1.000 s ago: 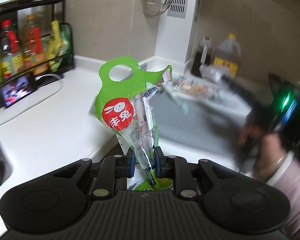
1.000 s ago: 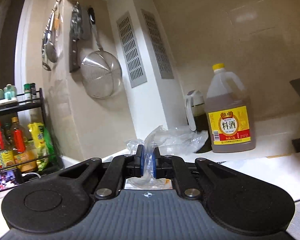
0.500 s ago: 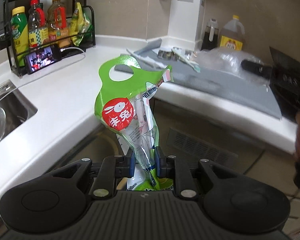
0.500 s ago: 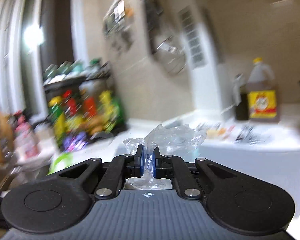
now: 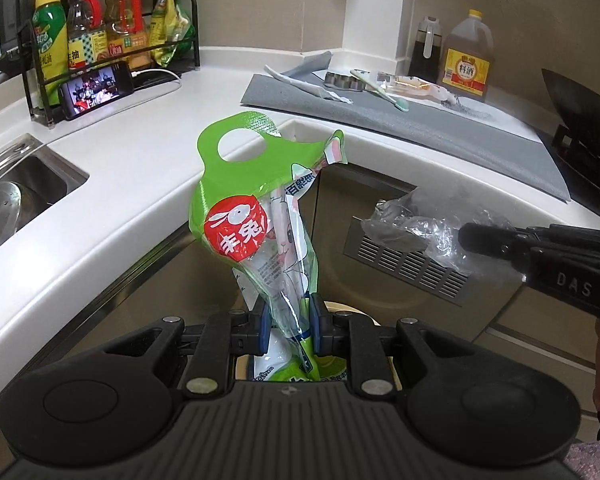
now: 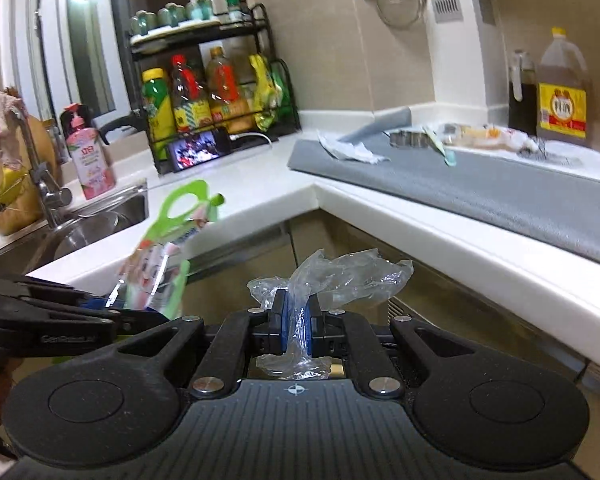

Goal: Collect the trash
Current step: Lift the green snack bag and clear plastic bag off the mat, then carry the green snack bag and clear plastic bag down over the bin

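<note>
Below the white countertop (image 5: 112, 184), the left gripper (image 5: 288, 322) pinches a green snack bag (image 5: 256, 216) upright; at 3 o'clock, the right gripper (image 6: 296, 320) clamps crumpled clear plastic (image 6: 340, 276).

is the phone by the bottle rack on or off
On. The phone leans against the bottle rack with its screen lit and showing a colourful picture, a white cable plugged into it.

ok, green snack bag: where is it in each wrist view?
Left wrist: green snack bag at centre, upright, clamped in the left gripper.
Right wrist: lower left, blurred, above the sink edge.
Shared landmark: phone under the bottle rack.
</note>
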The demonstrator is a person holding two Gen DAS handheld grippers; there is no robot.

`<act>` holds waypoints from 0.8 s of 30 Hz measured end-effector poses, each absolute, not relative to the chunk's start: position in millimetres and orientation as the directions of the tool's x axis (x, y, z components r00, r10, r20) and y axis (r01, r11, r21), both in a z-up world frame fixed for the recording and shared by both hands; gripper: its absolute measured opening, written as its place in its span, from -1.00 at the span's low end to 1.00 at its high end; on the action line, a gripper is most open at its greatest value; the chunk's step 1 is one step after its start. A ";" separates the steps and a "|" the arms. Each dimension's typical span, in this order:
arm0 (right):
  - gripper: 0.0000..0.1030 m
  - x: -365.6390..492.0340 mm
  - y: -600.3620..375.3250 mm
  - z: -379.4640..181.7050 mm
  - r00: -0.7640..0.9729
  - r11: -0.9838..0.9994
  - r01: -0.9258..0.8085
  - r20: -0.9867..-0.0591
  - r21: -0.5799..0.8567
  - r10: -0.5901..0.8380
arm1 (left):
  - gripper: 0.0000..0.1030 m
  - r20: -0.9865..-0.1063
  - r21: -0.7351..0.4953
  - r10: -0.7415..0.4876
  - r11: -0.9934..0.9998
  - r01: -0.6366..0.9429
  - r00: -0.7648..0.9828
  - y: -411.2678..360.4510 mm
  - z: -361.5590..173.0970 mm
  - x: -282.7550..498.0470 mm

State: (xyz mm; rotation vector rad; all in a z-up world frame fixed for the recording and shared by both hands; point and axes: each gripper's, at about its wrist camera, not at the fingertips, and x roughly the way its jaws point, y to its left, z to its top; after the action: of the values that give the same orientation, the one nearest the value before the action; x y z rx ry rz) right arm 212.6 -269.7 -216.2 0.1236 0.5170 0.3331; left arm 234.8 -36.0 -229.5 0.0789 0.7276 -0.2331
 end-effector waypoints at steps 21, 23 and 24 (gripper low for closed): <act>-0.83 218.2 -260.5 -225.7 0.778 0.941 -0.293 -0.530 0.168 0.337 | -0.59 -0.689 0.025 -0.185 0.960 0.278 0.701 -48.1 -235.1 240.0; -0.83 218.1 -260.4 -225.8 0.777 0.941 -0.294 -0.531 0.167 0.337 | -0.59 -0.688 0.030 -0.183 0.960 0.279 0.702 -49.4 -234.8 239.9; -0.83 218.0 -259.6 -225.7 0.776 0.941 -0.296 -0.532 0.166 0.338 | -0.59 -0.688 0.032 -0.182 0.960 0.280 0.702 -49.8 -234.7 240.1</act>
State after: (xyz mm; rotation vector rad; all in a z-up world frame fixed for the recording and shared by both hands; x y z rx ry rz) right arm 218.0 -259.6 -225.7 0.0746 0.5901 0.3433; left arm 240.1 -49.8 -234.7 0.1375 0.7495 -0.2580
